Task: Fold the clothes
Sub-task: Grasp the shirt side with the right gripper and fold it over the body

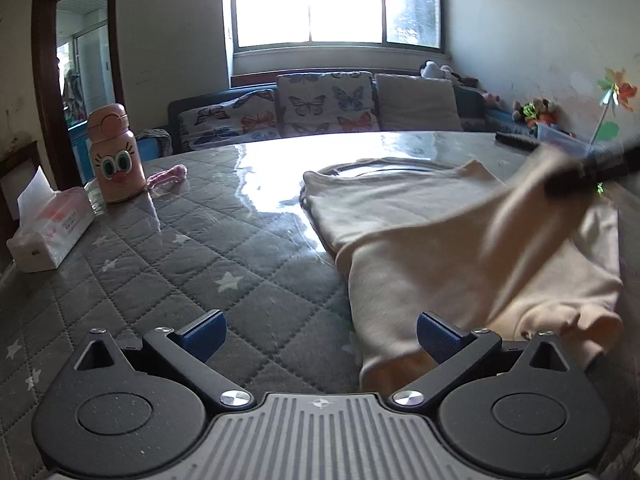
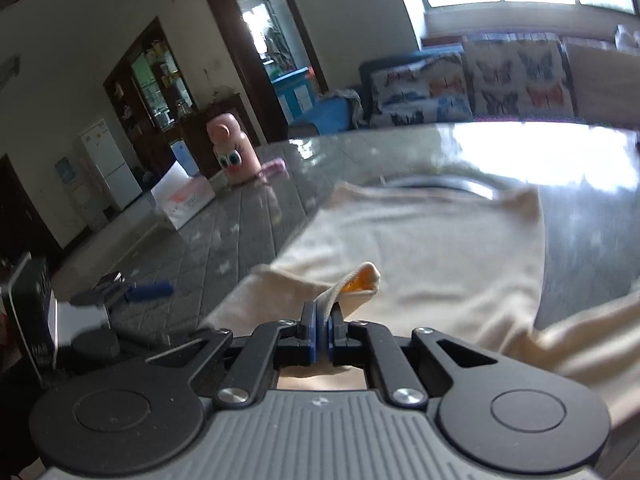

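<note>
While legible nowhere, red print on tissue box (image 1: 52,224) beside pink bottle (image 1: 114,156).

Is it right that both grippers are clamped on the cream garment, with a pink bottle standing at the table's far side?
Not quite: only the right gripper is clamped on the cream garment, as the right wrist view shows. The left gripper stands open and empty in the left wrist view. The pink bottle does stand there.

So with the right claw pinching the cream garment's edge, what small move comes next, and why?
Probably carry the right claw across over the cream garment to lay the pinched edge down as a fold. Its jaws are shut on that edge, and the left claw is open, holding nothing.
</note>
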Tool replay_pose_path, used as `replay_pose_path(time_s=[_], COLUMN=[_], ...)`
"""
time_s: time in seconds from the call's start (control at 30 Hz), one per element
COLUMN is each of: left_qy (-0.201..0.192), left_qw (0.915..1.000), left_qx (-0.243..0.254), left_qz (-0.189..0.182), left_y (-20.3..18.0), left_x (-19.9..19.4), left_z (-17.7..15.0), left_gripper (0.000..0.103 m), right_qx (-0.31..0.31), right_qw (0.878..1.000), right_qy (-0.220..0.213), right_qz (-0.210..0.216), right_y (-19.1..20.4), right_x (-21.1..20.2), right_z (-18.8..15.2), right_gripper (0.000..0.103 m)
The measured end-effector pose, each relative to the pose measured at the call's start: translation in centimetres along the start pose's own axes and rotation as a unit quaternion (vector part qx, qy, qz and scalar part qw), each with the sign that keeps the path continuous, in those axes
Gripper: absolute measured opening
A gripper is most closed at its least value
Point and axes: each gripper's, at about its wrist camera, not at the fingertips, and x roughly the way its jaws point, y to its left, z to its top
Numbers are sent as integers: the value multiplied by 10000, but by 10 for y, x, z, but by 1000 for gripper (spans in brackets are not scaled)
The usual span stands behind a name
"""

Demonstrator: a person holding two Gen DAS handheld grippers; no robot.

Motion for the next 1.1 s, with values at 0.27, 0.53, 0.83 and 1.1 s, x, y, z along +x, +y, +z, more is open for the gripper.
replay_pose_path(time_s=[0.27,0.53,0.83,1.1], left_qy=[-68,-53,11,144], left_qw=[9996,9989,9980,9967], left_qx=[253,437,449,469], left_qz=[-57,177,452,646], left_y=[-11,-14,-6,8], left_x=[0,3,-2,-10], left_z=[-5,-11,-18,-20], left_gripper=[103,103,103,103], right_qx=[-610,-1006,-733,174], right_qw=[9957,9903,9965,9970], right_qy=[-582,-806,-402,587], right_qz=[379,520,-1,-477], right_y=[42,69,39,-23], right_x=[-10,-16,-19,14], right_z=[52,67,44,-9], right_gripper=[5,5,5,9])
